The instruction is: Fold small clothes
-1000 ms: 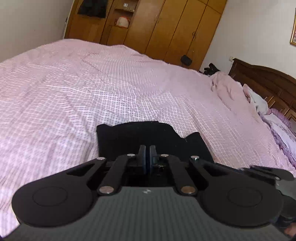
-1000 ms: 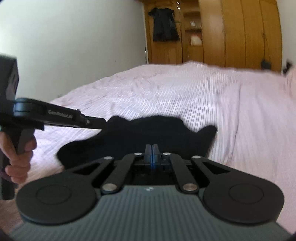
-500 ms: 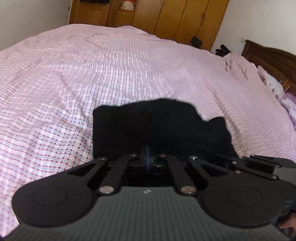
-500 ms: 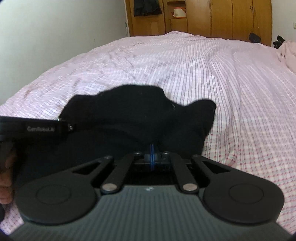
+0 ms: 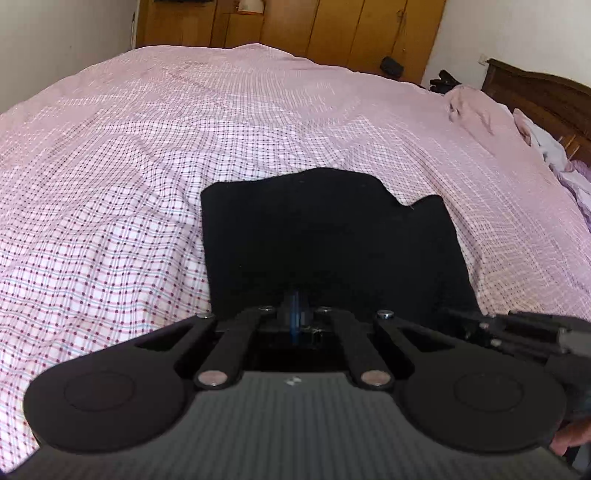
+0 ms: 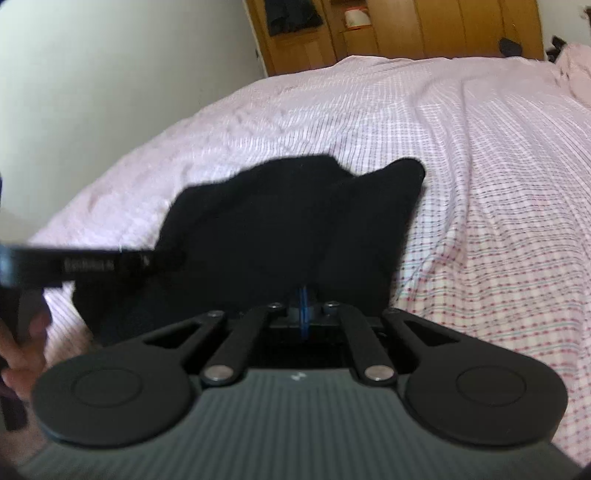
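Small black fabric garment (image 5: 328, 236) is lying flat, stretching straight ahead of both grippers — left gripper (image 5: 295, 314) and right gripper (image 6: 303, 306) each clamping its near edge.

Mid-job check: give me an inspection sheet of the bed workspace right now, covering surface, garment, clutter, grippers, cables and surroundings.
Surface: bed with a pink checked cover, lightly wrinkled.
Job's things: black garment spread on the cover, far edge uneven with a notch; near edge at both grippers.
Clutter: bunched pink bedding and pale cloth by the headboard.
Grippers: left gripper and right gripper both shut on the garment's near edge; the right view is blurred.
Cables: nothing seen.
Surroundings: wooden wardrobe beyond the bed, dark clothing hanging in it, white wall.
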Action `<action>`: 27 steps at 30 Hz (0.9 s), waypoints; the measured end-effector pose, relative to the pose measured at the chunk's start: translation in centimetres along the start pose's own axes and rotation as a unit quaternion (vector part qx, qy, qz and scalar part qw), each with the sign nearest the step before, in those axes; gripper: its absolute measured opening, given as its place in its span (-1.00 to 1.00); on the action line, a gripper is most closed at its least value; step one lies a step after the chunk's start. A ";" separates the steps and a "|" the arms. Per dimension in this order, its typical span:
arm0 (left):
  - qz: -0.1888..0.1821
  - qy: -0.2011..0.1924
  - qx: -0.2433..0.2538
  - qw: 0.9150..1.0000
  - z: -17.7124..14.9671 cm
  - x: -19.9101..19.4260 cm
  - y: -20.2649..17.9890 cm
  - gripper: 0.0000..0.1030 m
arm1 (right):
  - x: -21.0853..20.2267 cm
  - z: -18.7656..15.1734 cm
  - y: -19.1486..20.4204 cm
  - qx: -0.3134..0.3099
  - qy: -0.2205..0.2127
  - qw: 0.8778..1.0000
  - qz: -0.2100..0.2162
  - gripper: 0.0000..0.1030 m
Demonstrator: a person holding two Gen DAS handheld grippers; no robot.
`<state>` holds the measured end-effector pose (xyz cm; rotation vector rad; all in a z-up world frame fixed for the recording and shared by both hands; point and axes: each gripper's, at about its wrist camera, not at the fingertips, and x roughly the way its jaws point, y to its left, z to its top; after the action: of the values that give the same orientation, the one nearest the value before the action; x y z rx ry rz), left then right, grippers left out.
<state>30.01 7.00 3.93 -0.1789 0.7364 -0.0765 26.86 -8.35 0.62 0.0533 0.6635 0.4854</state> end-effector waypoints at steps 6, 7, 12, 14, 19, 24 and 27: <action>-0.053 -0.017 -0.048 0.997 -0.2 -2.2 1.5 -0.98 | -1.5 0.4 0.4 -0.015 -0.024 1.000 0.007 -0.95; -0.071 -0.017 -0.066 0.995 0.0 -3.3 2.1 -0.88 | -2.4 0.4 -0.1 -0.002 -0.031 0.999 0.022 -0.91; -0.134 -0.051 -0.118 0.983 -0.3 -7.3 4.9 1.00 | -6.6 -0.3 -3.8 0.113 -0.060 0.984 0.121 0.60; -0.154 -0.035 -0.126 0.979 -0.8 -7.4 5.5 1.00 | -7.3 -0.8 -4.6 0.137 -0.055 0.981 0.124 0.64; -0.148 0.018 -0.130 0.980 -2.6 -5.9 6.8 1.00 | -6.6 -2.5 -6.7 0.222 -0.006 0.963 0.152 0.65; -0.200 0.074 -0.185 0.959 -3.8 -4.3 9.4 0.69 | -6.2 -4.7 -7.2 0.268 0.028 0.945 0.183 0.60; -0.223 0.087 -0.210 0.948 -3.8 -3.9 10.4 0.43 | -5.7 -4.4 -6.9 0.265 0.042 0.945 0.184 0.60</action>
<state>24.61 17.20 1.75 -0.7553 0.8711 -0.3711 23.21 -17.52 -0.92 0.6792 0.8602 0.6589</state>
